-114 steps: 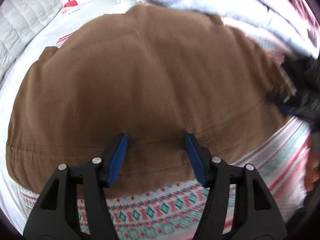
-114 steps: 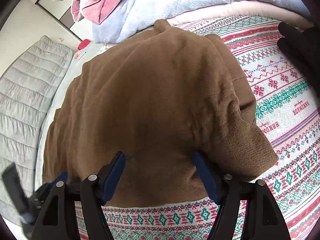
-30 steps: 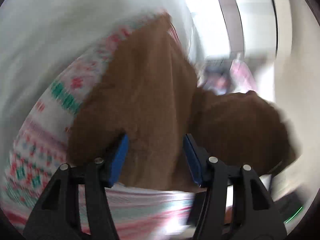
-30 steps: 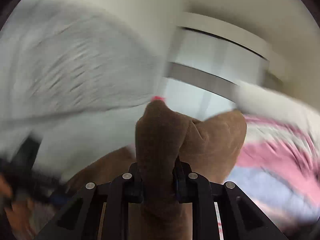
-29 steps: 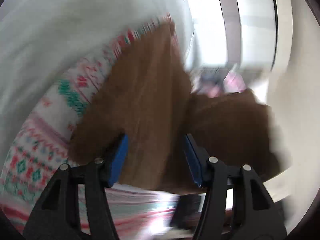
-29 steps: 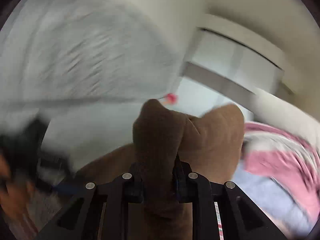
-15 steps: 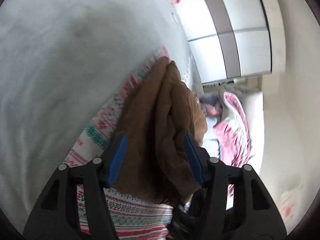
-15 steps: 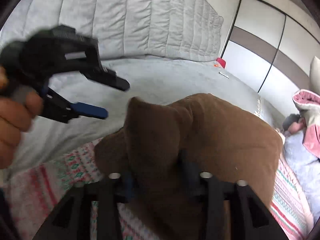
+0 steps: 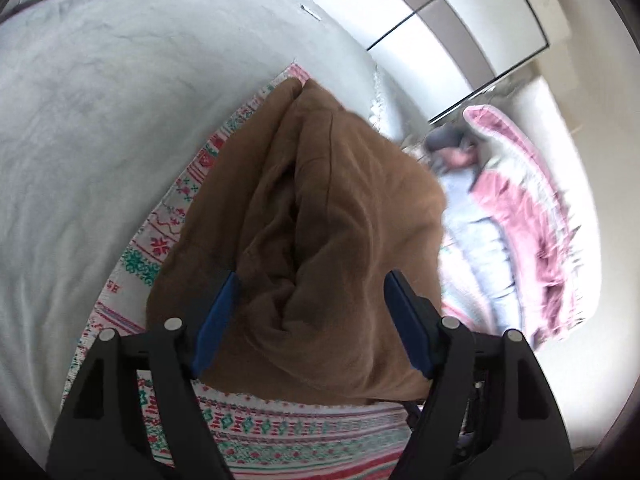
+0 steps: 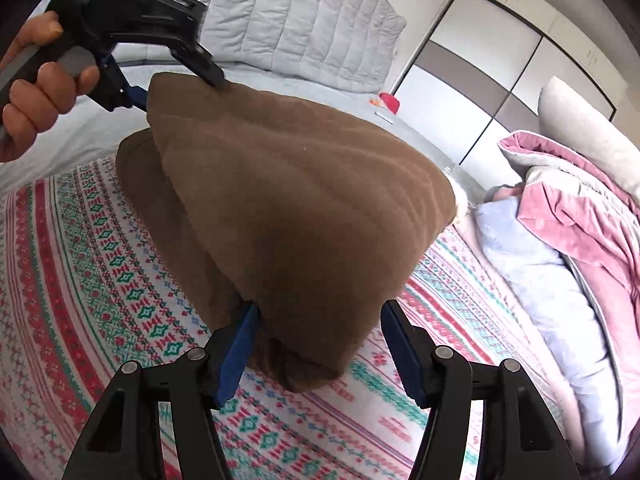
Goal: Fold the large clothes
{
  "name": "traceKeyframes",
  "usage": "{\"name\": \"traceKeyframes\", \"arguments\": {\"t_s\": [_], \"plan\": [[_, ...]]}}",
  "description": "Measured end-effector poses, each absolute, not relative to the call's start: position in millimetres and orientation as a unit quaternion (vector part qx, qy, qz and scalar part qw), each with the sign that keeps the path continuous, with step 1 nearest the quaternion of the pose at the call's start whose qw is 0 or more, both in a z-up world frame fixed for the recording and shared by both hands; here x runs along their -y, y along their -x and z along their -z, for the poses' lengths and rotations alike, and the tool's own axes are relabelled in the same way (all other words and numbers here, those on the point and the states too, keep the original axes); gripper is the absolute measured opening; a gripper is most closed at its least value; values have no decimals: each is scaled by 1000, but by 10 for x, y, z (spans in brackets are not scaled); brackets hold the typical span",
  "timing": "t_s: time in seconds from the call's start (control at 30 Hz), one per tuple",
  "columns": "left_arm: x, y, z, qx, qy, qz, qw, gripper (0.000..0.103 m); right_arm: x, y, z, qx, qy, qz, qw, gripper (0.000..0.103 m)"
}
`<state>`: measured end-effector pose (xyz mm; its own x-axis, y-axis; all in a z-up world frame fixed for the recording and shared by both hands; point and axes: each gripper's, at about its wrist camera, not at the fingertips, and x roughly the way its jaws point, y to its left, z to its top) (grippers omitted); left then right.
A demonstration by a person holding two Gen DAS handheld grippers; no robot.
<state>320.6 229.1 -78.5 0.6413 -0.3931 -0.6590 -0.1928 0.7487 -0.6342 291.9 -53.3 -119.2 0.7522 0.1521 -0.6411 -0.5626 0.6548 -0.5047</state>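
A brown garment (image 10: 288, 208) lies folded in layers on a patterned red, green and white blanket (image 10: 80, 264). In the left wrist view the garment (image 9: 320, 216) bulges between the blue pads of my left gripper (image 9: 312, 312), whose jaws stand wide open around its near edge. My right gripper (image 10: 320, 344) is also open, its pads on either side of the fold's near corner. The right wrist view shows the left gripper (image 10: 176, 76) at the garment's far corner, held by a hand.
A grey bedsheet (image 9: 80, 120) spreads to the left, with a quilted headboard (image 10: 304, 20) behind. Pink and lilac bedding (image 10: 560, 248) is piled on the right. A small red object (image 10: 390, 102) lies near the white wardrobe doors (image 10: 500, 60).
The right gripper was shut on a bunch of the brown garment and has opened. The garment has come down onto the blanket in a folded stack. The left gripper has moved to its far corner.
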Motion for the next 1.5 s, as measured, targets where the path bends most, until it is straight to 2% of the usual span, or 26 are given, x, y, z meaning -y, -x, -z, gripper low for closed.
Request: {"name": "traceKeyframes", "arguments": {"t_s": [0.07, 0.1, 0.13, 0.17, 0.27, 0.33, 0.37, 0.4, 0.43, 0.47, 0.53, 0.63, 0.67, 0.83, 1.0, 1.07, 1.1, 1.2, 1.27, 1.37, 1.4, 1.47, 1.5], "plan": [[-2215, -3226, 795, -427, 318, 46, 845, 75, 420, -2889, 1344, -266, 400, -196, 855, 62], [-2184, -3233, 801, -428, 307, 45, 849, 65, 508, -2841, 1381, -253, 421, -187, 851, 60], [-2163, -3241, 811, -432, 296, 38, 851, 52, 471, -2811, 1437, -237, 445, -177, 845, 51], [-2136, -3267, 827, -438, 285, 32, 852, 40, 461, -2777, 1467, -227, 456, -175, 842, 50], [-2113, -3283, 762, -415, 289, 37, 862, 28, 453, -2780, 1416, -215, 451, -170, 849, 39], [-2136, -3191, 548, -368, 273, 38, 888, 27, 376, -2765, 1314, -194, 452, -157, 856, 34], [-2112, -3089, 339, -322, 246, 33, 914, 26, 333, -2697, 1280, -181, 456, -150, 858, 34], [-2088, -3000, 198, -290, 223, 31, 930, 26, 259, -2676, 1263, -160, 469, -141, 857, 25], [-2076, -2911, 88, -263, 205, 30, 942, 26, 209, -2626, 1257, -141, 480, -134, 856, 21], [-2096, -2845, 31, -253, 196, 28, 947, 26, 160, -2583, 1249, -139, 484, -140, 853, 21], [-2232, -2834, 215, -292, 210, 19, 933, 27, 89, -2540, 1351, -143, 500, -148, 841, 21], [-2404, -3084, 952, -429, 268, -12, 863, 30, 96, -2556, 1571, -189, 516, -166, 819, 22], [-2443, -3158, 1143, -448, 289, -15, 846, 33, 111, -2523, 1608, -194, 520, -169, 815, 22], [-2331, -3143, 1081, -443, 250, -20, 861, 36, 260, -2781, 1561, -243, 491, -191, 815, 23], [-2403, -3145, 1112, -445, 254, -18, 859, 39, 328, -2903, 1581, -257, 465, -197, 824, 23], [-2365, -3153, 1107, -446, 240, -24, 862, 40, 396, -3009, 1507, -266, 429, -205, 839, 28], [-2332, -3161, 1093, -447, 238, -24, 862, 40, 431, -2994, 1469, -268, 413, -214, 843, 33], [-2392, -3174, 1119, -453, 259, -20, 853, 42, 535, -2946, 1228, -312, 374, -271, 830, 59], [-2460, -3179, 1136, -457, 276, -17, 845, 43, 726, -3009, 959, -349, 300, -305, 834, 59], [-2442, -3175, 1116, -459, 272, -19, 845, 44, 1059, -3163, 555, -342, 186, -307, 868, 58], [-2435, -3170, 1108, -459, 269, -20, 846, 44, 1180, -3257, 447, -340, 135, -305, 880, 57], [-2423, -3162, 1097, -460, 266, -19, 847, 44, 1334, -3480, 395, -354, 51, -289, 888, 35], [-2427, -3159, 1099, -460, 268, -18, 846, 44, 1317, -3517, 445, -365, 45, -282, 886, 15]]}}
